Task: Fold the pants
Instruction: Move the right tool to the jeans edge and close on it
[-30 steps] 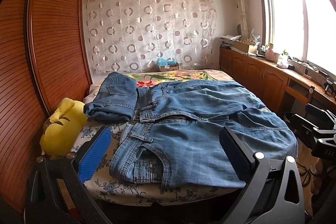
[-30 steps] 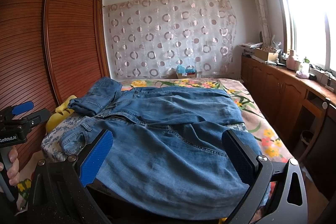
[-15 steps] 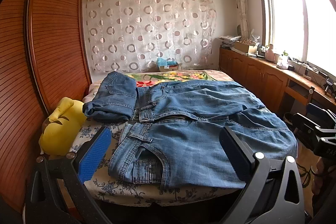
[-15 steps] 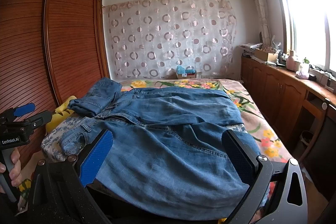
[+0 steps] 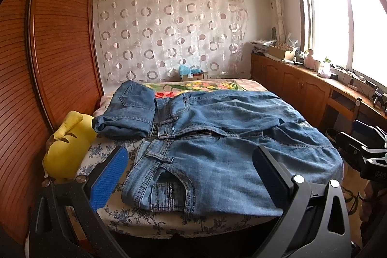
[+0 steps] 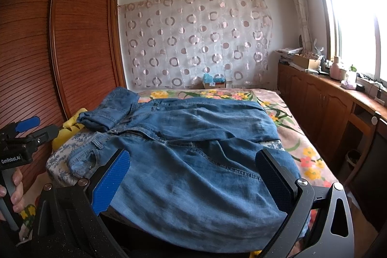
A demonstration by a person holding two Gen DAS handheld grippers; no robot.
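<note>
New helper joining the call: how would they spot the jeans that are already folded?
Start at the wooden wardrobe left of the bed. Beside the yellow plush toy lies a small denim bundle, compact and doubled over, unlike the spread jeans beside it.

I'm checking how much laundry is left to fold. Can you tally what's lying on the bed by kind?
Jeans spread out flat: 1
Jeans already folded: 1
Yellow plush toy at the bed's left edge: 1
Total: 3

Both tongs, left and right, are open and hold nothing.
</note>
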